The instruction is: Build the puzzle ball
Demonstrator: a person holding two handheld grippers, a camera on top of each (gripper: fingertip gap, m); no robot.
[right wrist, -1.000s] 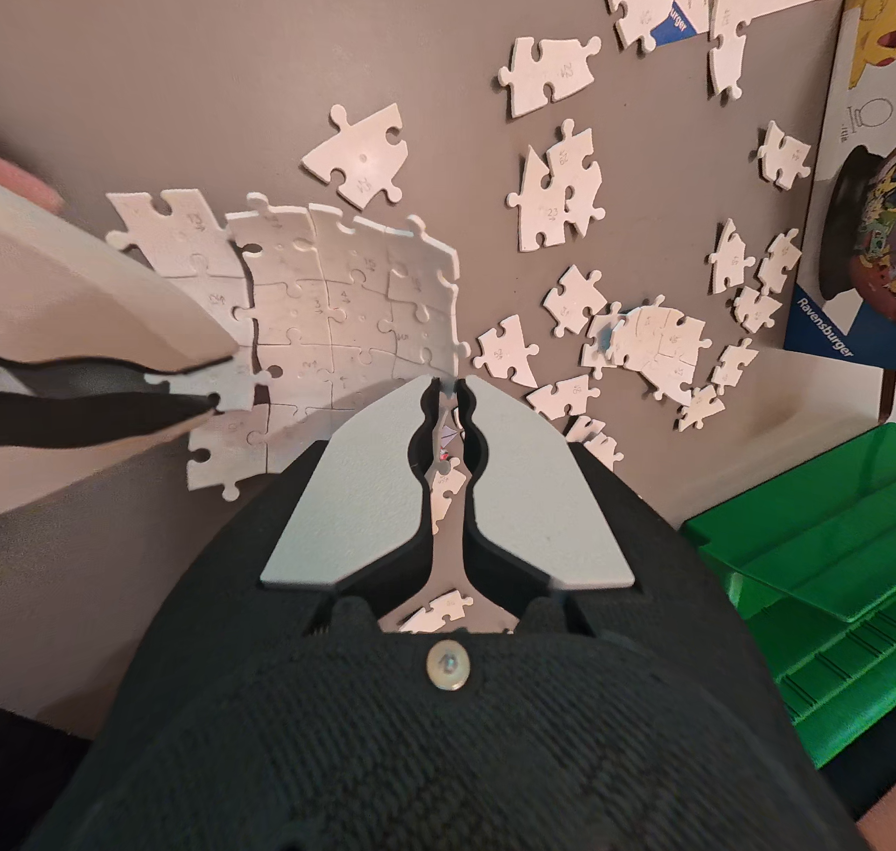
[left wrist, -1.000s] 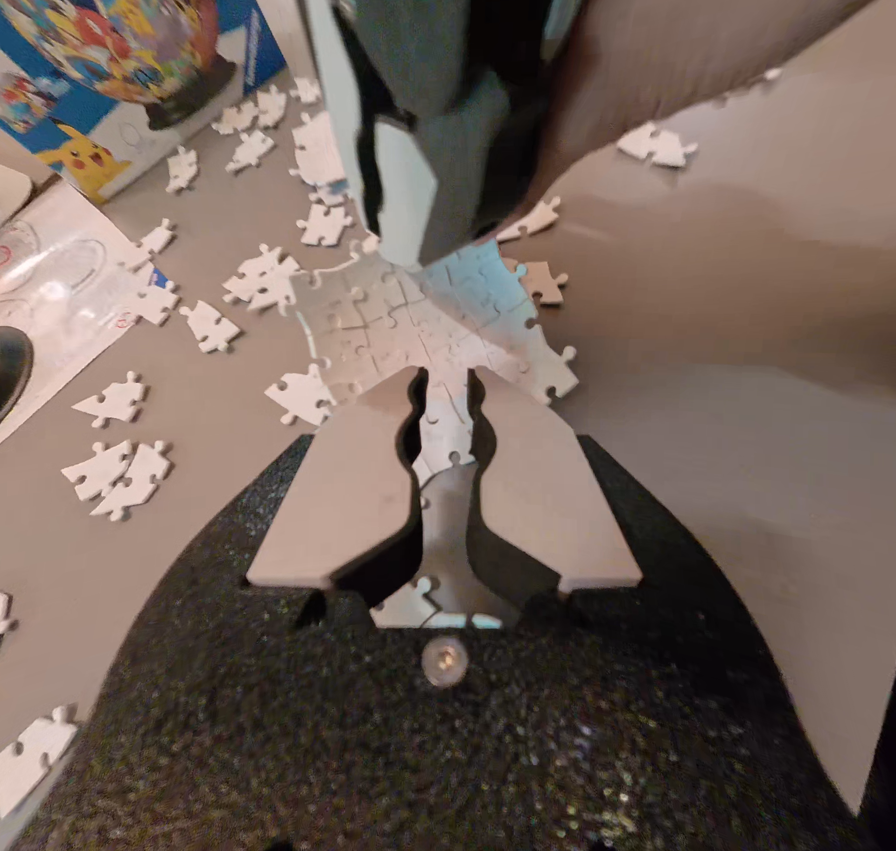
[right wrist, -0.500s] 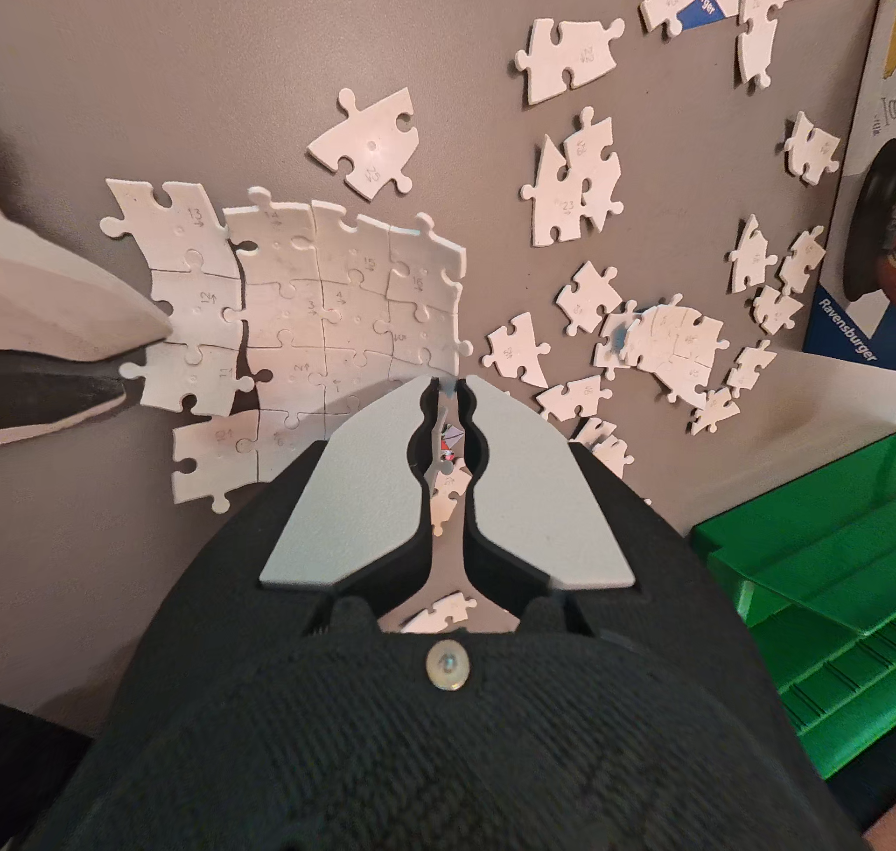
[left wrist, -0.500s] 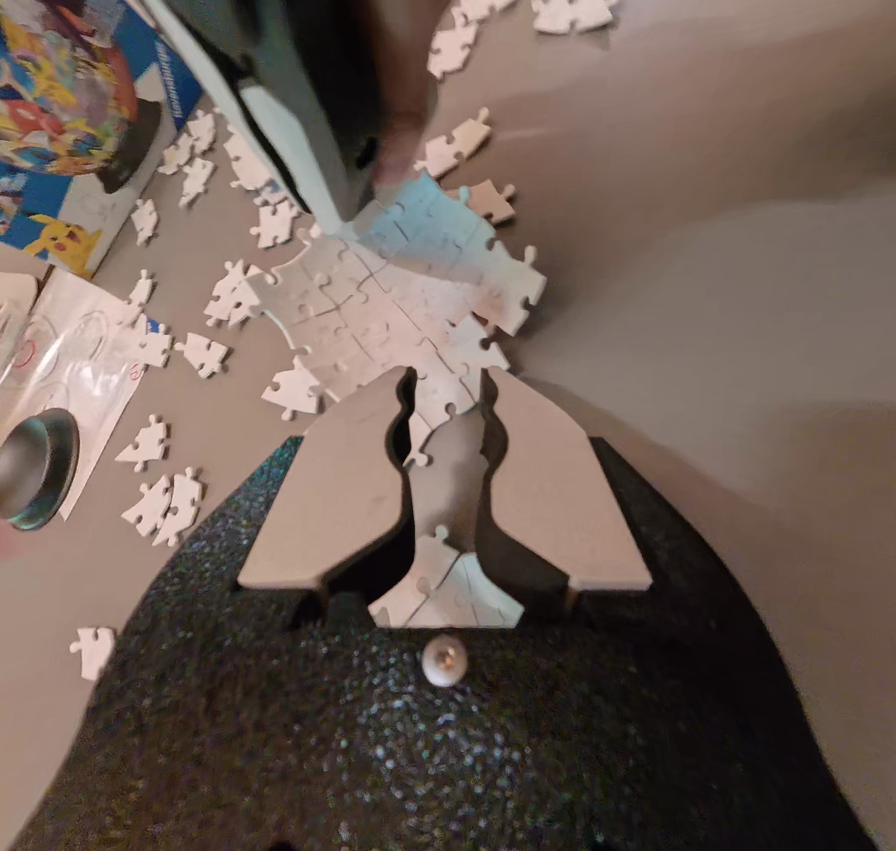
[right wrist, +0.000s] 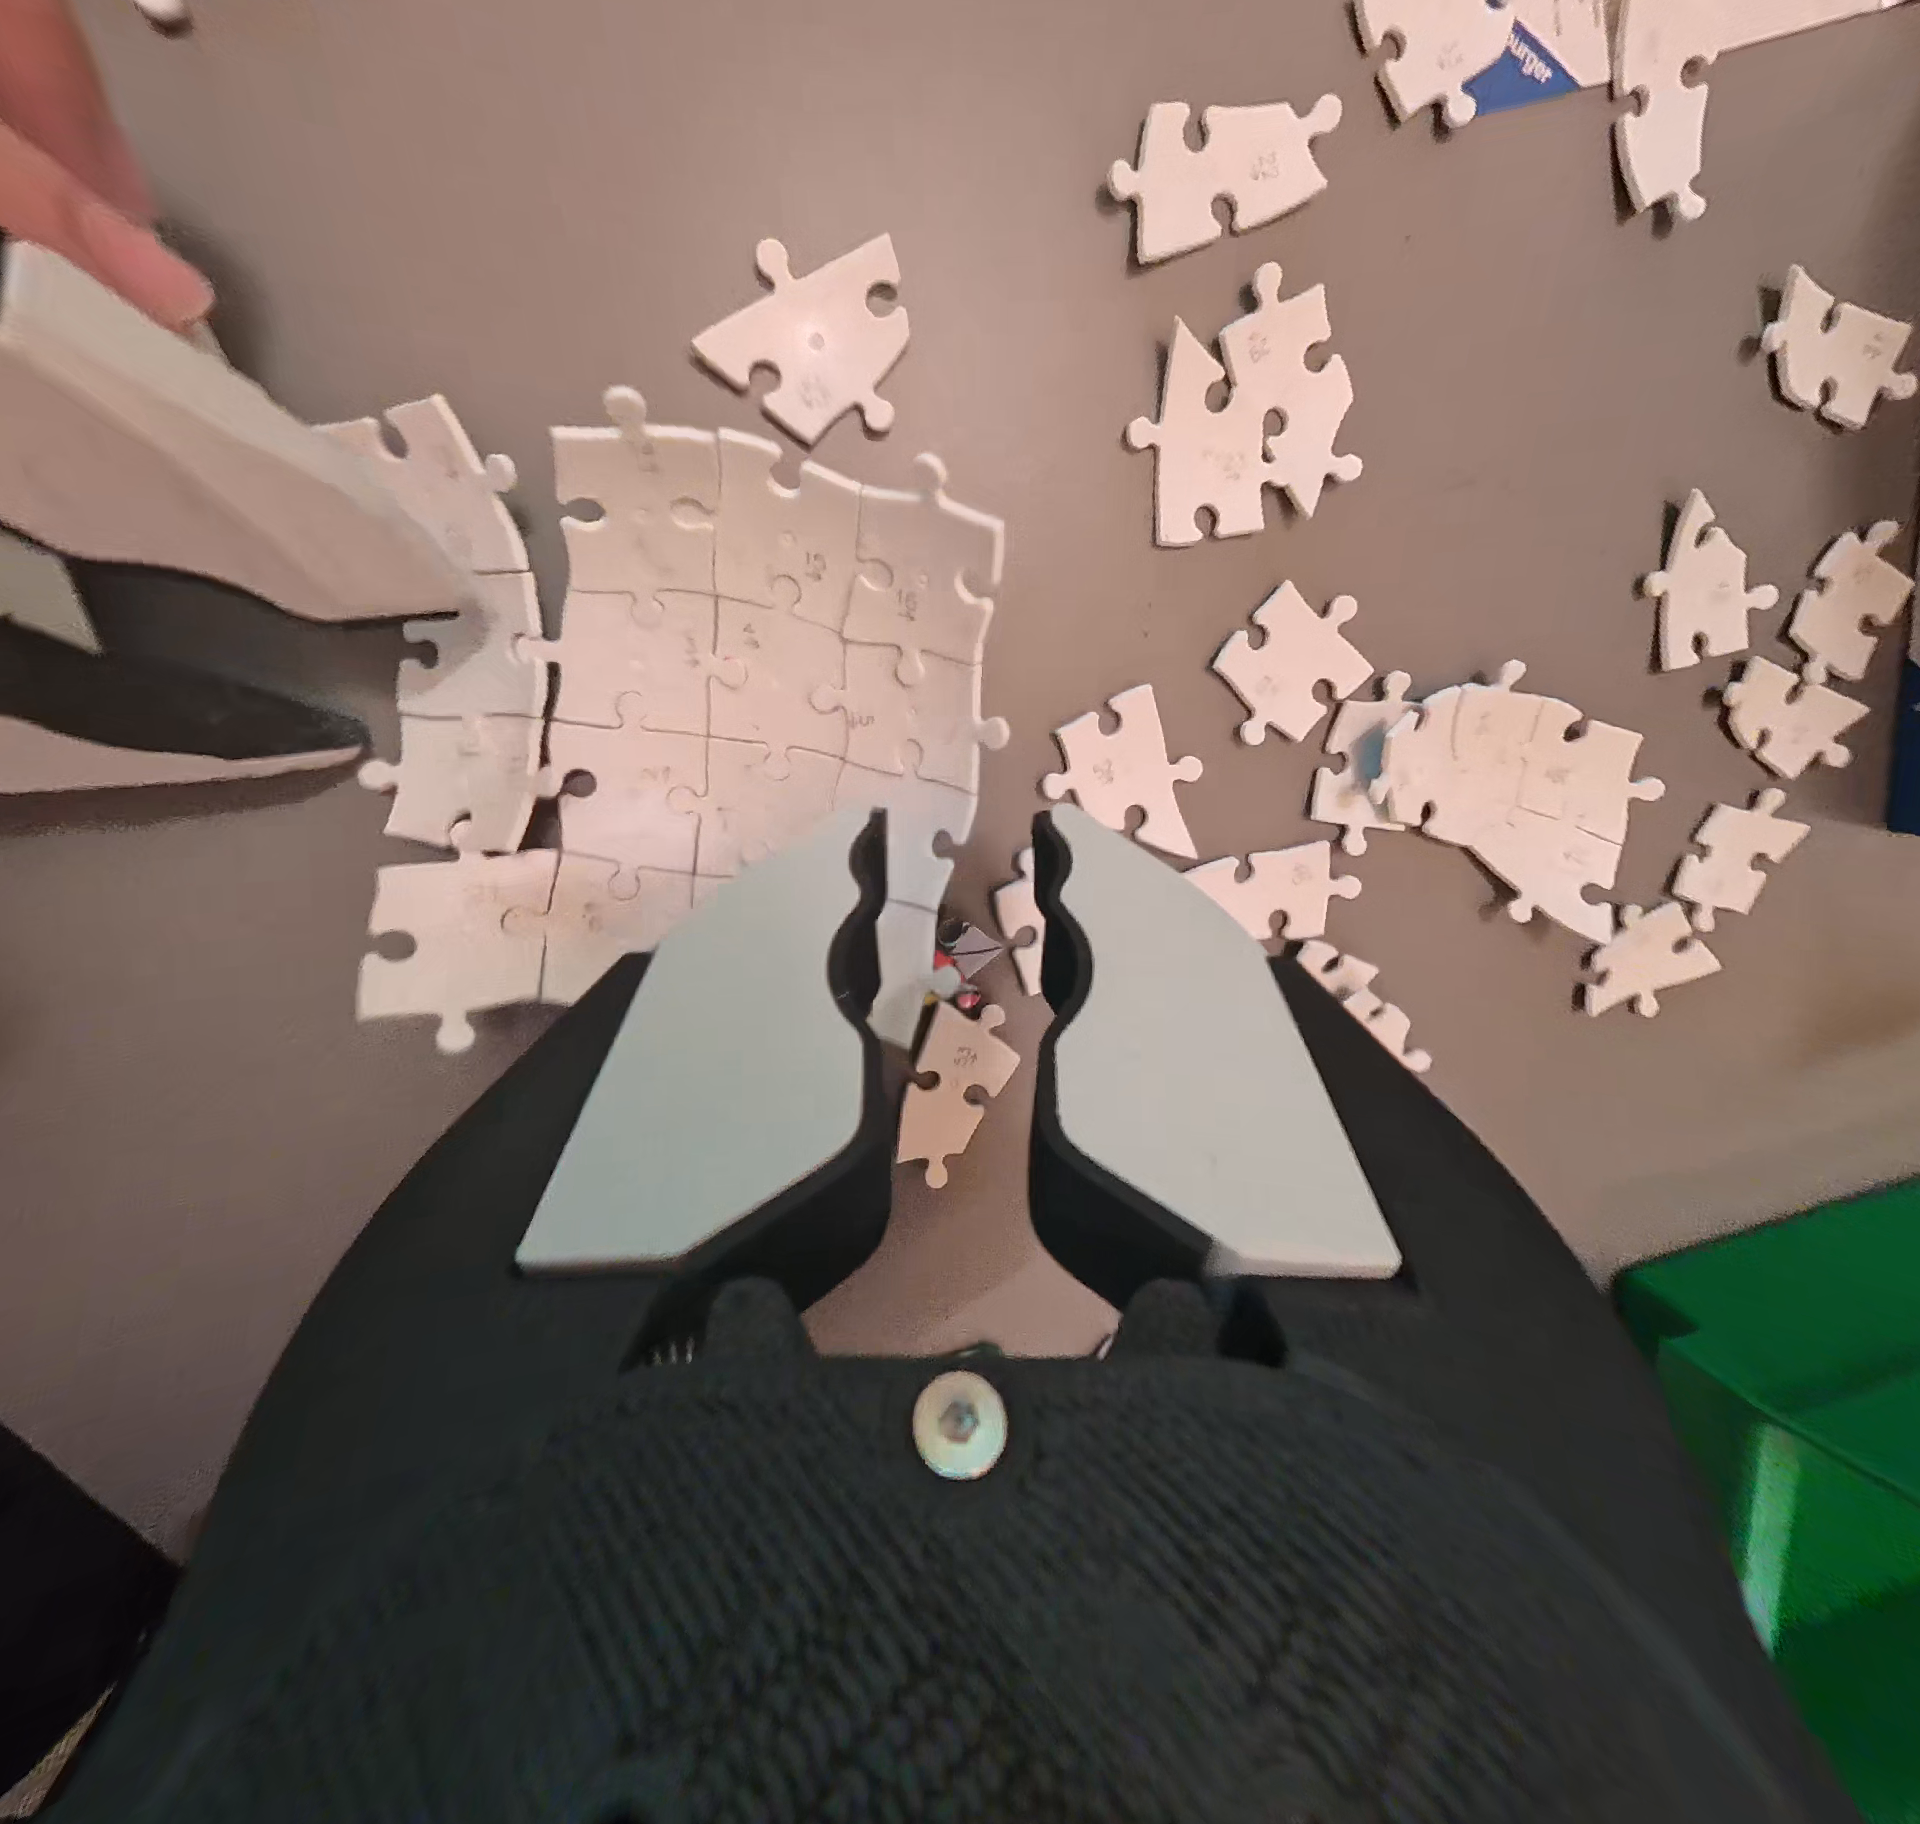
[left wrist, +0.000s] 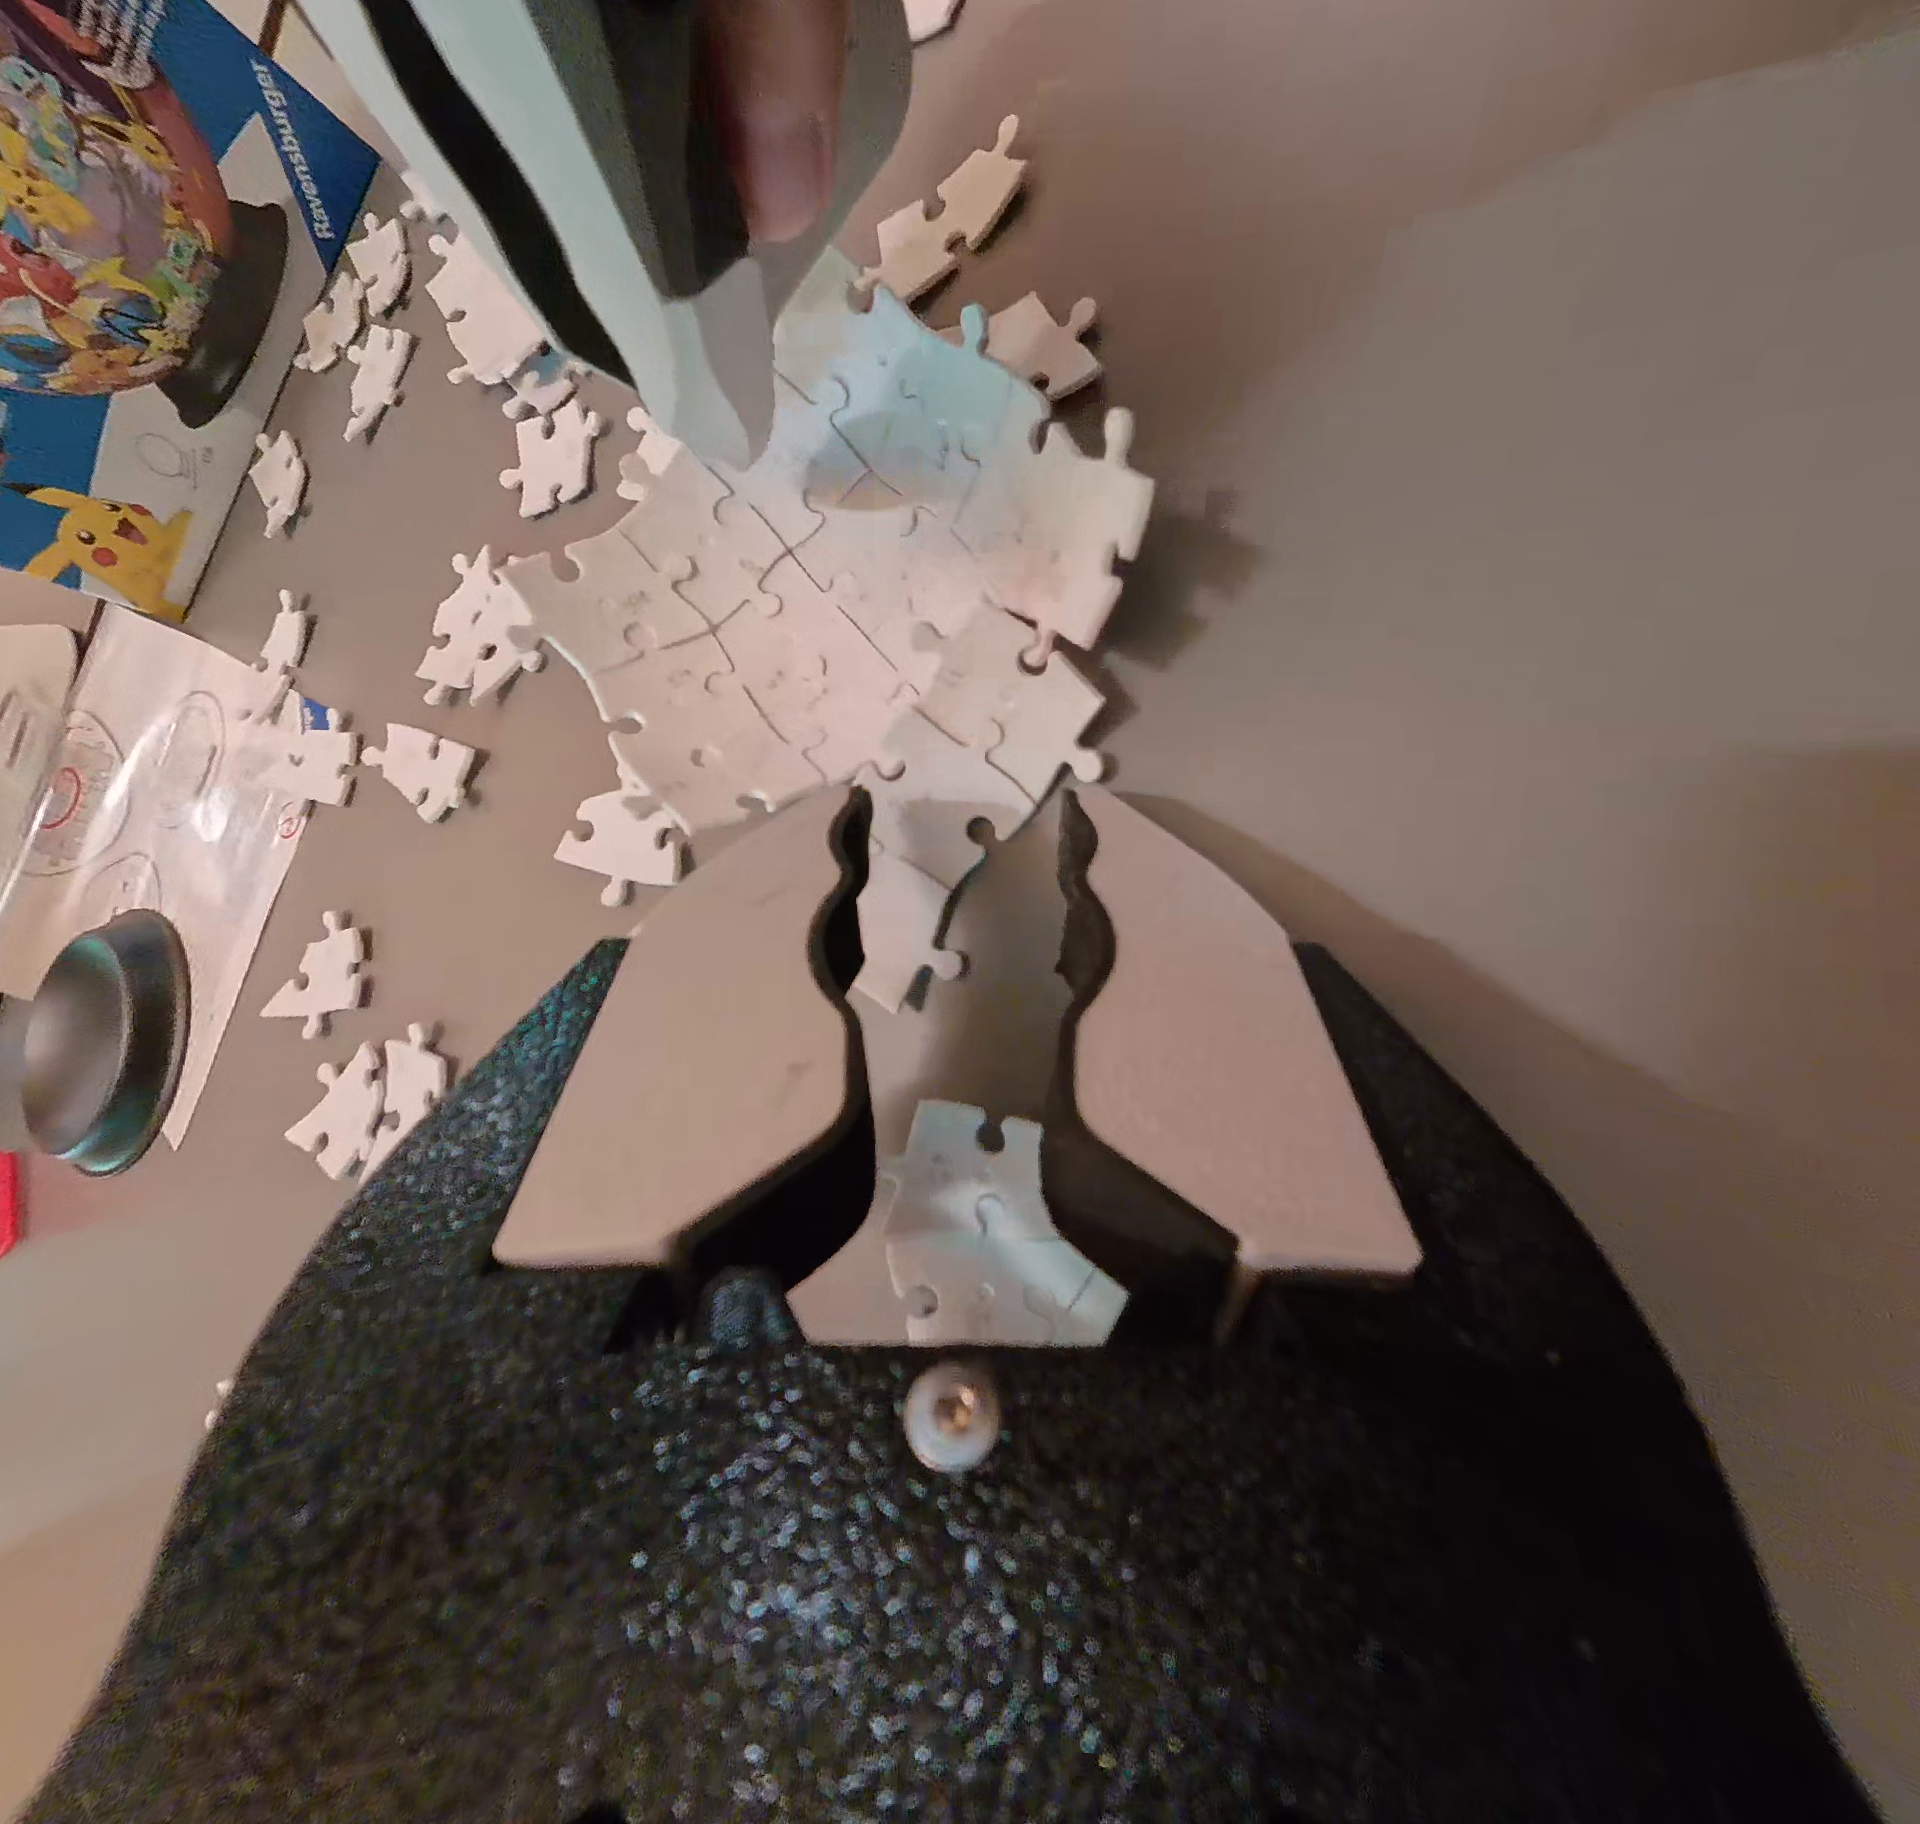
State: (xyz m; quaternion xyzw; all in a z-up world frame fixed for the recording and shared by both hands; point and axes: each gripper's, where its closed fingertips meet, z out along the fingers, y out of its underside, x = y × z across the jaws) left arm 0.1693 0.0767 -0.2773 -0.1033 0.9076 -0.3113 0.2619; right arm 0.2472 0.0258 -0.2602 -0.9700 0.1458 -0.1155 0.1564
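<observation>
A curved sheet of joined white puzzle pieces [left wrist: 831, 611] lies on the grey table [left wrist: 1507, 527]. My left gripper [left wrist: 966, 818] is open. The sheet's near edge reaches between its fingers, with a gap at the right pad. My right gripper [right wrist: 961, 824] is open too, and the sheet's [right wrist: 748, 652] corner sits by its left finger without being pinched. A small loose piece [right wrist: 956, 1088] lies under its jaws. Each gripper shows in the other's view at the sheet's opposite edge: the right one [left wrist: 717, 392] and the left one [right wrist: 260, 569].
Several loose white pieces [right wrist: 1226, 174] and a smaller joined cluster [right wrist: 1517, 777] are scattered to the right. The colourful puzzle box [left wrist: 125, 216], a leaflet [left wrist: 156, 787] and a black round stand [left wrist: 94, 1047] are at the left. A green tray [right wrist: 1787, 1411] stands at the right edge. The small loose piece [right wrist: 956, 1088] is about 7 cm from my right fingertips and 15 cm from my left. It is also in sight in the left wrist view [left wrist: 942, 220].
Both grippers have opened. The right one was shut on the sheet's edge and has let go. The left one has widened step by step and drawn back a little.
</observation>
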